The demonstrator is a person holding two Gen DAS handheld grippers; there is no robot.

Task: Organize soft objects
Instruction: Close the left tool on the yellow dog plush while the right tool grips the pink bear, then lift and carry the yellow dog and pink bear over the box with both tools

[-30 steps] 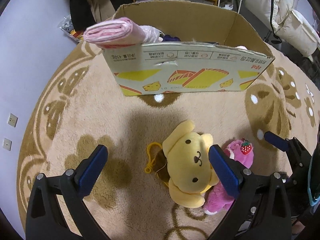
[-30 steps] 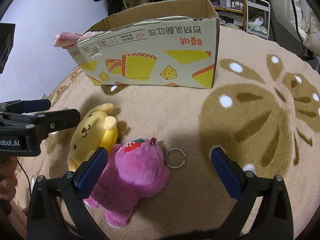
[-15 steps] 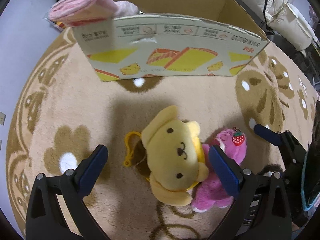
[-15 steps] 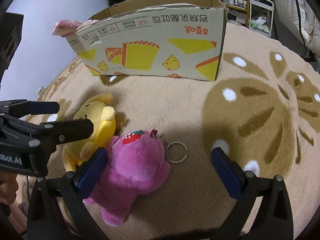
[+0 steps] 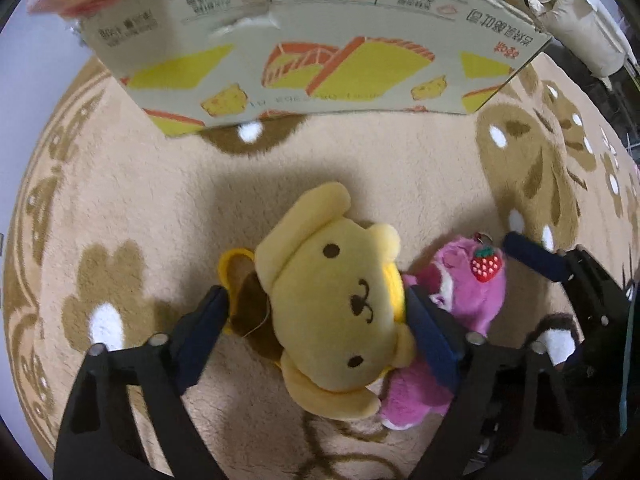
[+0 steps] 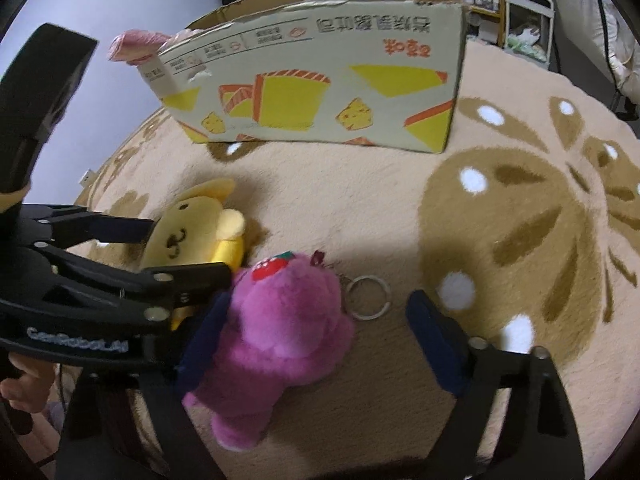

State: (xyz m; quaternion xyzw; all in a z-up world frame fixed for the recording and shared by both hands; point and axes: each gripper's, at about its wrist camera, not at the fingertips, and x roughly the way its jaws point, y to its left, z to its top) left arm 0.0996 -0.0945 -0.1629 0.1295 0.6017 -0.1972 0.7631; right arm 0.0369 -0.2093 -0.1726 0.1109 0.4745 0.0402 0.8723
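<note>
While the yellow dog [image 5: 340, 308] lies on the rug [image 5: 168, 208] at 6 o'clock from the box [image 5: 320, 60], w/ the left gripper [image 5: 316, 320] narrowed round its head and the right gripper [image 6: 316, 316] wide astride the pink bear [image 6: 280, 320], I'd squeeze mid-head, not the cord.

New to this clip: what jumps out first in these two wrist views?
The yellow dog plush lying face up on the beige rug, with the left gripper closed in on both sides of its head. Pressed against its side lies a pink bear plush with a strawberry patch, between the open right gripper fingers. Behind both stands an open cardboard box printed with yellow cake pictures.
</note>
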